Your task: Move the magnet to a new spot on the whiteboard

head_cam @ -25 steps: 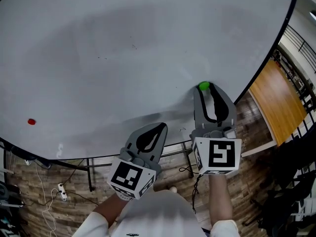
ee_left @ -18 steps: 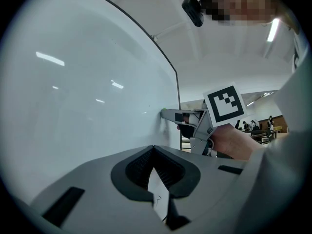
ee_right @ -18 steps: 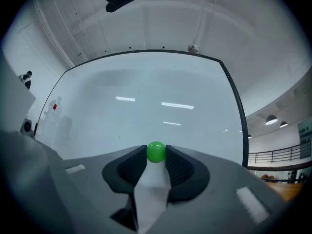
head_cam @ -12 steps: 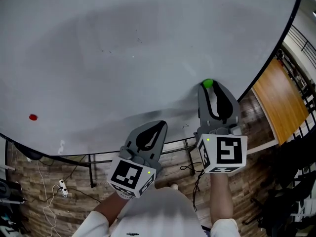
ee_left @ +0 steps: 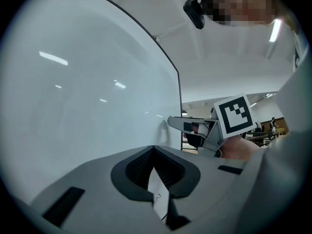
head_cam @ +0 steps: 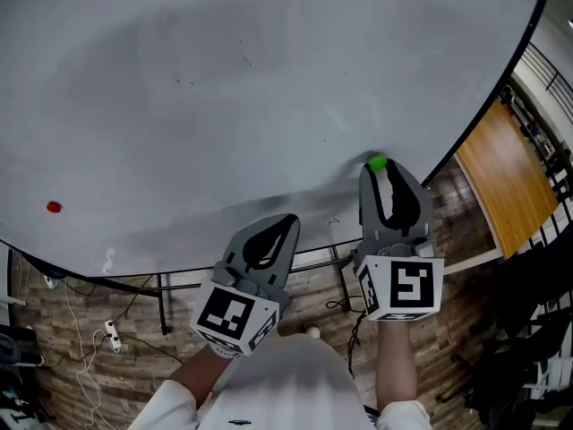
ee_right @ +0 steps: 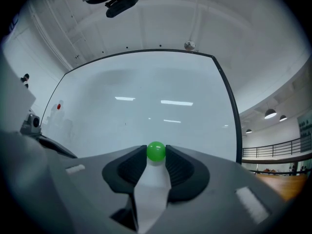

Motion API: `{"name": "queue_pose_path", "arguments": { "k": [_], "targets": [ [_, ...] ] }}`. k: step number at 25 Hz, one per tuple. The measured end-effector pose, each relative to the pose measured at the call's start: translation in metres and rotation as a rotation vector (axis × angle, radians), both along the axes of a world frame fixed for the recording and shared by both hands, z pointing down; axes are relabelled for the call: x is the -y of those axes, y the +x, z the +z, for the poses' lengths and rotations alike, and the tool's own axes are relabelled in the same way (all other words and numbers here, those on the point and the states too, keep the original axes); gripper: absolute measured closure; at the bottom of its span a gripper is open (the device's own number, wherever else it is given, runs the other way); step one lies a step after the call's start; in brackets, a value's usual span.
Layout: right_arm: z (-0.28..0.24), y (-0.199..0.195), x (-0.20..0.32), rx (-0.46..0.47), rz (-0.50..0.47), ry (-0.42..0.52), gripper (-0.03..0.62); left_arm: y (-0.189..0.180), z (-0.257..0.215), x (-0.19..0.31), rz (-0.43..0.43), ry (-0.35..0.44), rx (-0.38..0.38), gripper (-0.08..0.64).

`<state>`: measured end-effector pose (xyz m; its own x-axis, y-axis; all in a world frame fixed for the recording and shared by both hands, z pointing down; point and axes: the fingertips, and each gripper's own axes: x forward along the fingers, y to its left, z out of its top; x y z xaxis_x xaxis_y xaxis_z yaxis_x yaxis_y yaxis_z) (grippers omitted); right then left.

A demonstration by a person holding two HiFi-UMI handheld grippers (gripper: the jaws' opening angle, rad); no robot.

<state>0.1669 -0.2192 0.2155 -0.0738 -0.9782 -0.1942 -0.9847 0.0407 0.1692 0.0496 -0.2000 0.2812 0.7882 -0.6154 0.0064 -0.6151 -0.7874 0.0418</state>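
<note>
The right gripper (head_cam: 380, 170) pinches the green magnet (ee_right: 156, 151) at its sides — light, hard, likely slippery; the left gripper (head_cam: 286, 224) is closed, empty.

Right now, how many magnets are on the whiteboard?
2. A small round green magnet is gripped in the right claw near the whiteboard's lower right edge; a small round red magnet sits far left. Others may be hidden.

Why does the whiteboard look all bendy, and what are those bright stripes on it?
Head view: the wide lens bows the whiteboard into a curve. Right gripper view: the bright stripes are ceiling lights mirrored on the shiny board. Left gripper view: the same glare streaks, with dark rounded corners.
</note>
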Motion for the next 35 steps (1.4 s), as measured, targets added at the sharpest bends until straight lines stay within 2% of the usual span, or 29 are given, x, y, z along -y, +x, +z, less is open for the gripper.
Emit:
{"name": "queue_pose_path", "arguments": {
  "k": [15, 22, 27, 35],
  "targets": [
    [0.059, 0.002, -0.042, 0.055, -0.005, -0.031, 0.463, -0.010, 0.032, -0.009, -0.018, -0.047, 0.011, 0.554],
    [0.078, -0.007, -0.053, 0.084, -0.023, -0.061, 0.463, -0.021, 0.036, -0.017, -0.033, -0.039, 0.014, 0.554],
    [0.077, -0.022, -0.053, 0.060, -0.061, -0.058, 0.463, -0.029, 0.035, -0.021, -0.065, -0.035, 0.005, 0.554],
    [0.074, -0.057, -0.042, 0.044, -0.151, -0.055, 0.462, -0.063, 0.032, -0.020, -0.162, -0.032, -0.010, 0.554]
  ]
}}
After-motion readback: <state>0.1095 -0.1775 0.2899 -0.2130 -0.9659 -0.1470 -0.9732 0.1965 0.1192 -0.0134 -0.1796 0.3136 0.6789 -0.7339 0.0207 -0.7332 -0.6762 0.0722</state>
